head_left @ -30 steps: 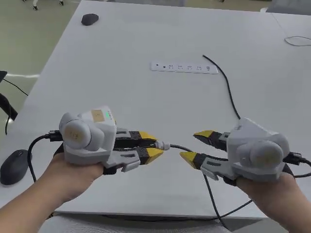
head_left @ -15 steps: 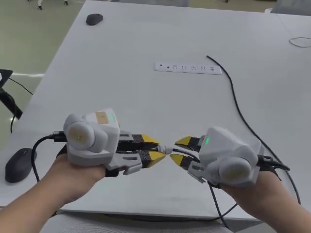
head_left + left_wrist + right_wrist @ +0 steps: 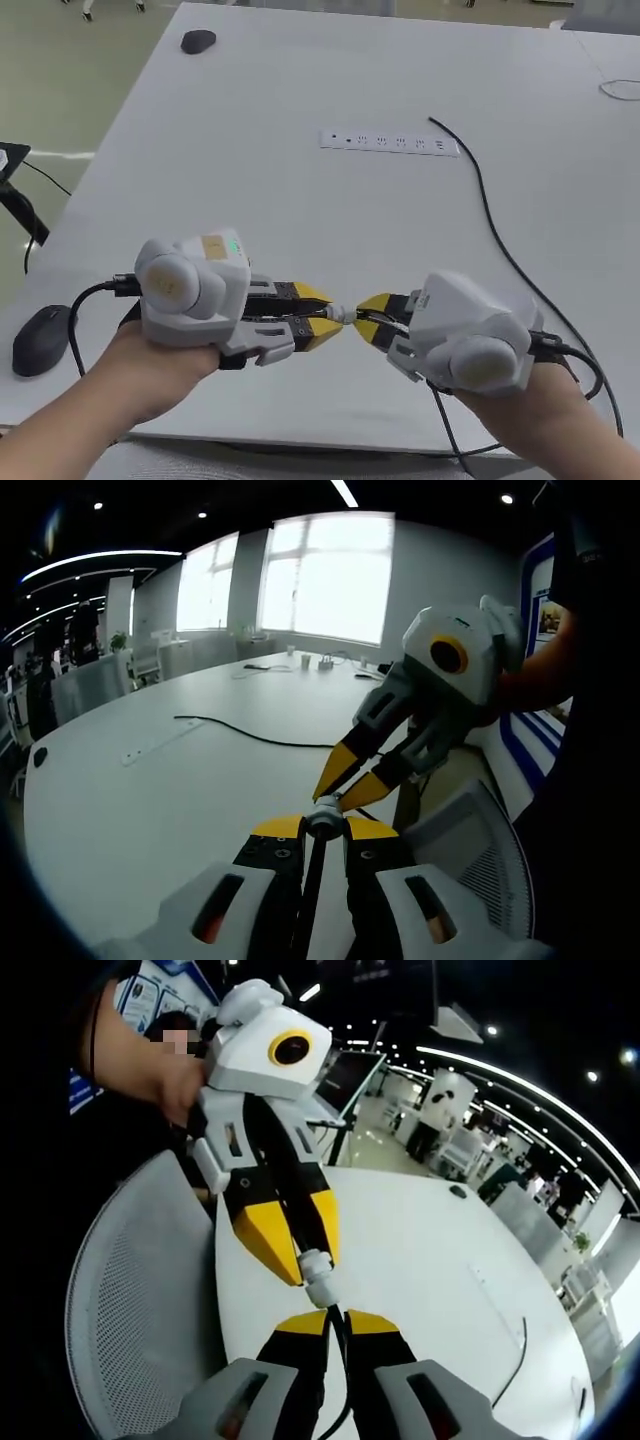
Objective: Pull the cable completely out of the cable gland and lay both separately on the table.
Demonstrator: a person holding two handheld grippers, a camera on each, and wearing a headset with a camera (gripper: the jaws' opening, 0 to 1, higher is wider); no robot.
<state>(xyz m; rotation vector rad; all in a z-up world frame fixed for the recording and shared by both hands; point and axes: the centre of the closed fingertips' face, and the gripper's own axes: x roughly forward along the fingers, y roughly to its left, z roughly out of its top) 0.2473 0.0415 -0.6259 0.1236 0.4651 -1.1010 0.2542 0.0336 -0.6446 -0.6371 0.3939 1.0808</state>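
Note:
My left gripper (image 3: 332, 313) is shut on the small white cable gland (image 3: 343, 315), held just above the table's front edge. In the left gripper view the gland (image 3: 325, 818) sits pinched between my yellow tips (image 3: 325, 828). My right gripper (image 3: 362, 320) faces it tip to tip and is shut on the black cable (image 3: 342, 1345) right behind the gland (image 3: 318, 1278). The cable runs back between the right gripper's (image 3: 338, 1322) jaws. A stretch of cable (image 3: 442, 425) hangs off the table's front edge under the right hand.
The white table (image 3: 300, 200) carries a white power strip (image 3: 390, 143) at its middle, with its black cord (image 3: 485, 205) running toward the right. A dark mouse (image 3: 198, 41) lies far back left. Another mouse (image 3: 40, 340) sits at the left edge.
My right gripper has moved left from a wide-open stance to meet the left gripper, and its jaws have shut on the cable beside the gland. The left gripper has held still.

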